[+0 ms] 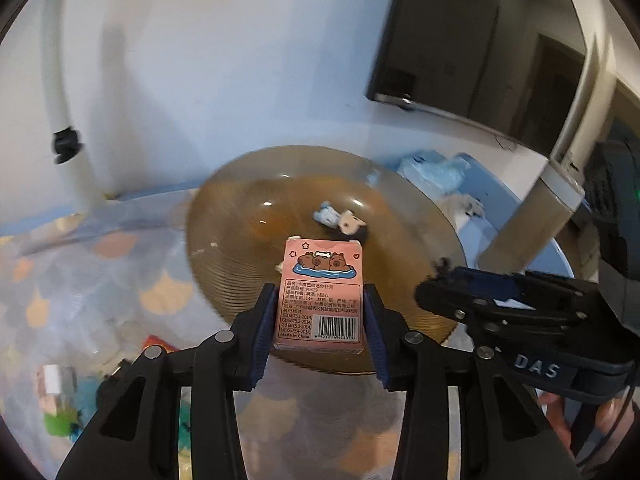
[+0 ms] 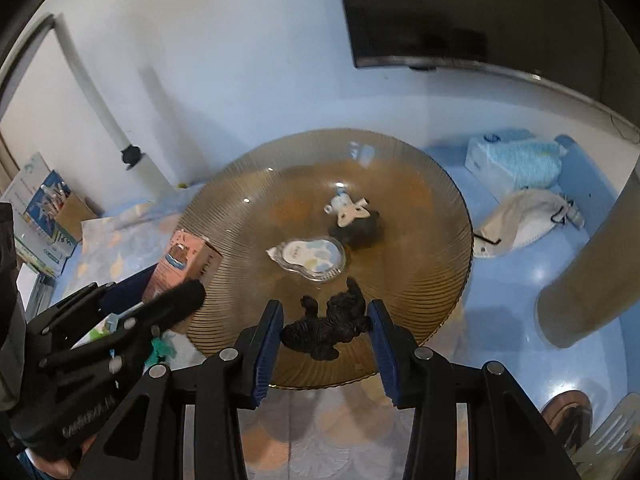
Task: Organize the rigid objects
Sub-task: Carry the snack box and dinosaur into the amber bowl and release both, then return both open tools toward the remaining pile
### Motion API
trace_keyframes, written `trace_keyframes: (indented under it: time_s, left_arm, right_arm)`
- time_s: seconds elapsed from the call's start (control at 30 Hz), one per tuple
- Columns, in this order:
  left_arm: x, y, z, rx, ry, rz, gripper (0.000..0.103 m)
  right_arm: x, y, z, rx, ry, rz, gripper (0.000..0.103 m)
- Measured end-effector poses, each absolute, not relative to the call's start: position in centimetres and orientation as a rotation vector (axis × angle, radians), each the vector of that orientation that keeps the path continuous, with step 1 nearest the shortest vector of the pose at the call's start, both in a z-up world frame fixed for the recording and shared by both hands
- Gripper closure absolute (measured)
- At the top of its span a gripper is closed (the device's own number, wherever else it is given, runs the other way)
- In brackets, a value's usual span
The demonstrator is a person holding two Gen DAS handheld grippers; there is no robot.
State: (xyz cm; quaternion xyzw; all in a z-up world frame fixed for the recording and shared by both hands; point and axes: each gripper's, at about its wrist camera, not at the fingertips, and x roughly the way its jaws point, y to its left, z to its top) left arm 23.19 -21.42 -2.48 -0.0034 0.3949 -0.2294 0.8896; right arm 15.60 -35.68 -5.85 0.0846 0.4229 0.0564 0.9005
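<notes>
My left gripper (image 1: 320, 316) is shut on a pink capybara card box (image 1: 320, 292), held upright over the near rim of the amber glass plate (image 1: 236, 240). The box also shows in the right wrist view (image 2: 180, 260) at the plate's left edge. My right gripper (image 2: 326, 320) is shut on a dark brown dog figurine (image 2: 326, 324) above the plate's (image 2: 420, 280) near rim. On the plate lie a small doll figure (image 2: 354, 216) and a clear packet with a white charm (image 2: 310, 258). The right gripper (image 1: 440, 292) shows at the right of the left wrist view.
The plate stands on a patterned cloth (image 1: 80, 280) over a blue table (image 2: 520, 272). A tissue pack (image 2: 516, 160) and a white mask (image 2: 520, 224) lie to the right. Small toys (image 1: 60, 408) lie at lower left. Boxes (image 2: 44, 216) stand at far left. A dark TV (image 2: 440, 12) hangs on the wall.
</notes>
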Motion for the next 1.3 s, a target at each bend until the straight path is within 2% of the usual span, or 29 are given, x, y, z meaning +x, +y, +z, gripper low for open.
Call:
trace_keyframes:
  time_s: [0.03,0.07,0.1,0.13,0.17,0.2,0.37,0.63,0.93,1.3]
  left_arm:
    - [23.0,-21.3,-2.4,-0.013,0.819,-0.487,0.052]
    - [22.8,-20.8,-2.0,-0.029,0.810,-0.493,0.048]
    - [22.5,-20.2,-1.4,-0.042,0.797,-0.490,0.036]
    - [21.9,-18.9,-0.6,-0.067,0.764,-0.480,0.030]
    - [21.4,-17.7,0.1,-0.086,0.739,-0.471,0.030]
    - [20.4,-15.7,0.9,-0.114,0.711,-0.459,0.030]
    - [15.8,-7.5,2.5,-0.163,0.637,-0.305,0.030]
    - [11.0,3.3,-1.7,-0.195,0.713,-0.035,0.030]
    - [10.9,5.3,-8.0,-0.166,0.795,0.075,0.030]
    - [11.1,4.6,-8.7,-0.114,0.812,0.040,0.031]
  right_arm:
    - [15.7,-35.9,-5.8,0.182,0.878,0.111,0.058]
    - [15.5,-36.2,-5.3,0.194,0.867,0.096,0.054]
    - [15.1,-36.4,-4.6,0.195,0.842,0.084,0.053]
    - [14.6,-36.4,-3.9,0.193,0.821,0.076,0.047]
    - [13.7,-36.4,-3.0,0.193,0.788,0.068,0.042]
    - [13.1,-36.6,-2.3,0.197,0.759,0.071,0.041]
    - [9.5,-32.7,-0.4,0.181,0.712,0.206,0.041]
    - [6.2,-21.5,-4.4,0.098,0.741,0.399,0.041]
    - [7.1,-19.4,-12.7,0.086,0.804,0.423,0.041]
    - [7.4,-19.4,-14.2,0.072,0.825,0.419,0.041]
